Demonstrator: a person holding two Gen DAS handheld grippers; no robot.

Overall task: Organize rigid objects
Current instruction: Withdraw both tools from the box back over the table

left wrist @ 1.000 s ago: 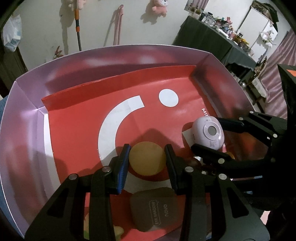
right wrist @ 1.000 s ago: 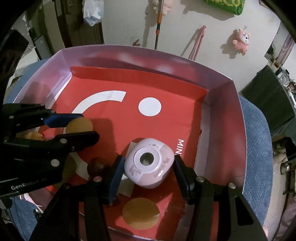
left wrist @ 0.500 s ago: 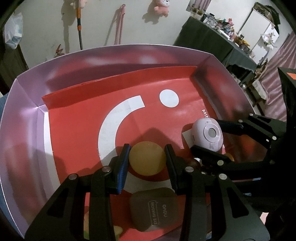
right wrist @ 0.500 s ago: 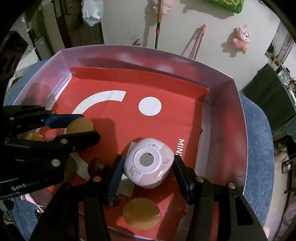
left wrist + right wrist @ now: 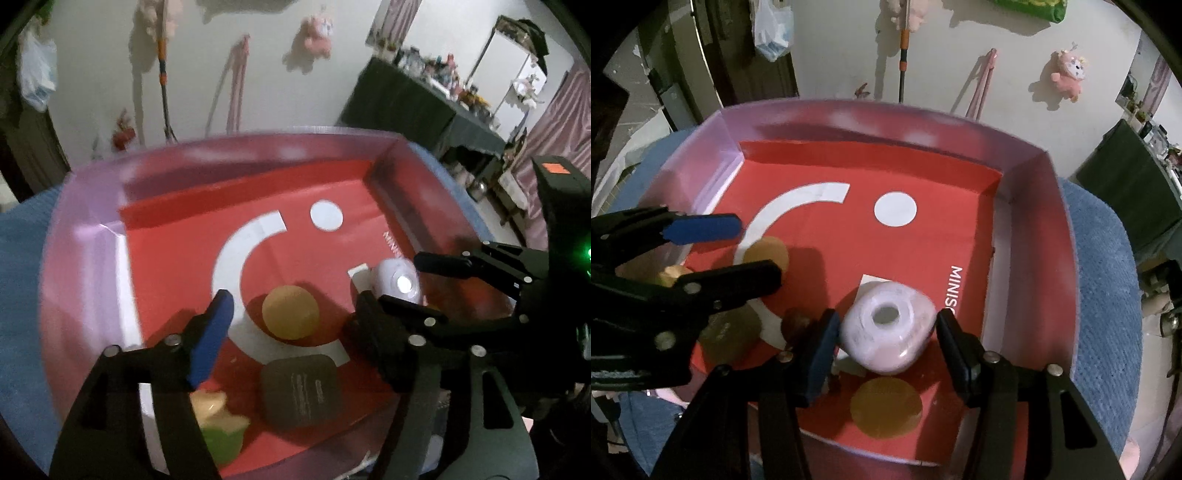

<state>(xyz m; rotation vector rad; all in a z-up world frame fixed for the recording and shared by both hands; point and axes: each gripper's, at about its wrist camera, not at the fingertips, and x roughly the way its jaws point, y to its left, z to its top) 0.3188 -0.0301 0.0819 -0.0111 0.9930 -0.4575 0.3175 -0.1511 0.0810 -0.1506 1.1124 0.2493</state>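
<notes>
Red-lined box (image 5: 1030, 258) holds pink device (image 5: 886, 338), tan discs (image 5: 290, 312).

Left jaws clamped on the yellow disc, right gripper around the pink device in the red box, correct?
Not quite. The left gripper is opening, its jaws clear of the yellow disc, as the left wrist view shows. The right gripper is around the pink device in the red box.

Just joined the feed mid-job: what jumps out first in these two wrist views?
The big red box with a white arc and dot printed on its floor fills both views. The right gripper brackets a pale pink rounded gadget near its right wall, while the left gripper is opening around a tan disc.
</notes>
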